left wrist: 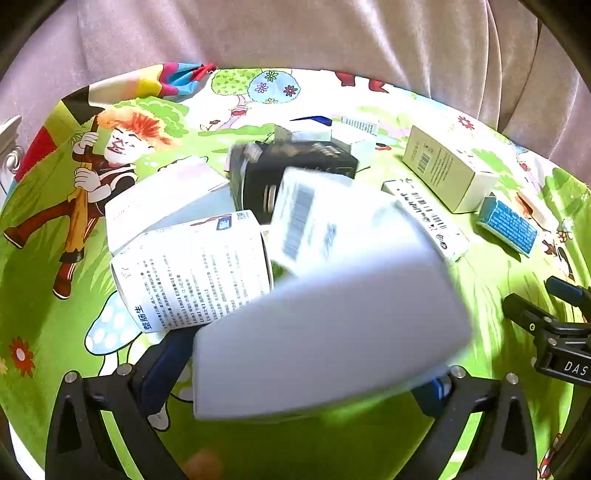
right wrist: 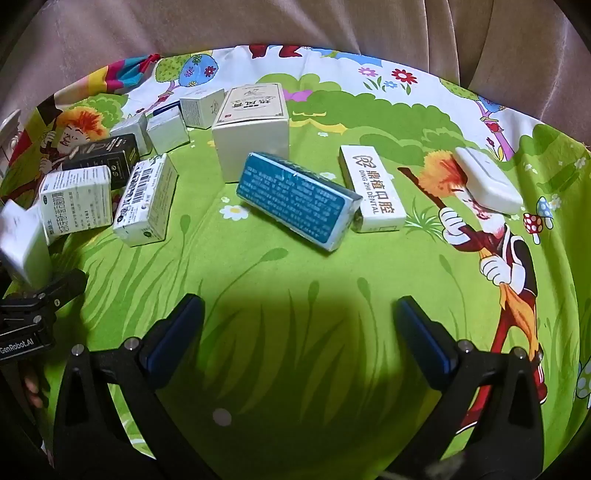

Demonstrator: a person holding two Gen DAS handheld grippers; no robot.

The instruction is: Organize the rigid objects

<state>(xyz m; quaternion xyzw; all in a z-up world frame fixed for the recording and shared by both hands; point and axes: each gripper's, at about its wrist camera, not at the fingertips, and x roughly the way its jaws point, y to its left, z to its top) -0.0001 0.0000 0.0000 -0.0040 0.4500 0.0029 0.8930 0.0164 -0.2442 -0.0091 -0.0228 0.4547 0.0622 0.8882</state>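
Left claw [left wrist: 303,373] clamps a blurred plain white rectangular carton [left wrist: 332,328] above the carton cluster; right claw [right wrist: 301,332] spread wide (nothing gripped) over the green cartoon-print cloth [right wrist: 295,266].

blue box [right wrist: 297,201]: glossy film wrap | tablecloth [right wrist: 295,277]: printed cloth | curtain [right wrist: 295,22]: velvety

Cartoon-print green cloth [right wrist: 295,273], mauve curtain [right wrist: 295,26] behind
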